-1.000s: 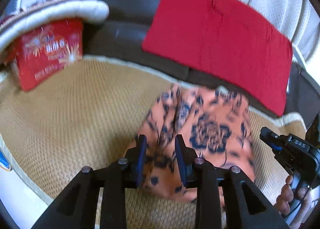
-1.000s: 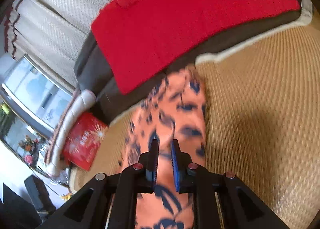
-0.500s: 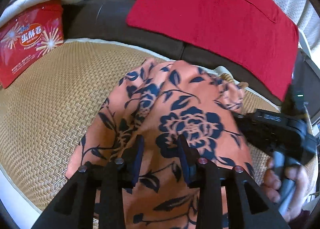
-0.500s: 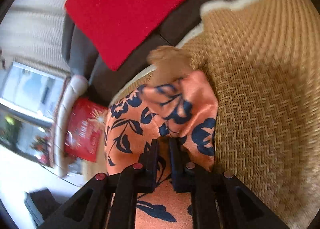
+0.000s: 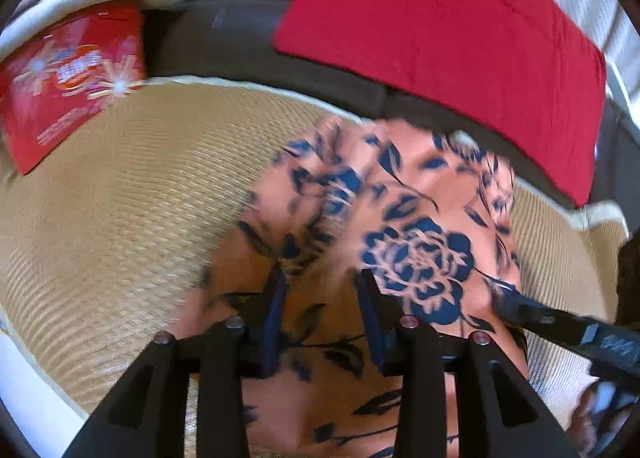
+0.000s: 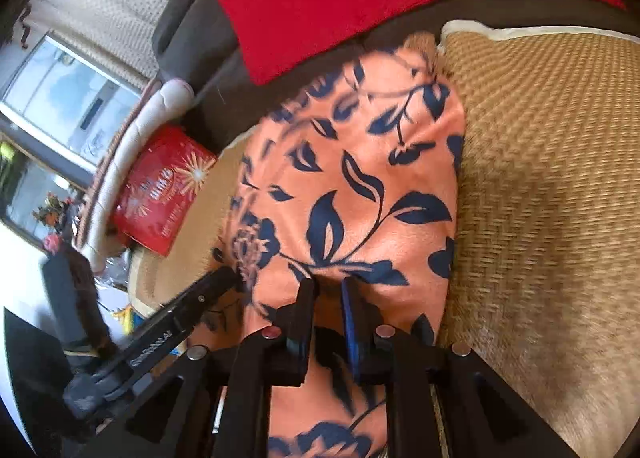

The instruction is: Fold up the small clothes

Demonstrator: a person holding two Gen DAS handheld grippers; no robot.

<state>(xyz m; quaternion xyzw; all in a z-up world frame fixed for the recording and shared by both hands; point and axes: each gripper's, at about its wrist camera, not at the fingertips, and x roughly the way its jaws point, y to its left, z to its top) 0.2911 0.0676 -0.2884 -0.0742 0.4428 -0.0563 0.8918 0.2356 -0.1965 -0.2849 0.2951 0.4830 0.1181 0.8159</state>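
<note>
Your two claws over the flowered cloth, its length running away from you.
Left claw has just been spreading, right claw parting slightly, nothing pinched (cloth lies under both), each near its own side.

A red package is showing white and orange lettering with starburst marks on its front, but the characters are too blurred to read in either wrist view. The black body of the left gripper, seen from the right wrist view, is carrying small white printed lettering that is also too small and smeared to make out.
</note>
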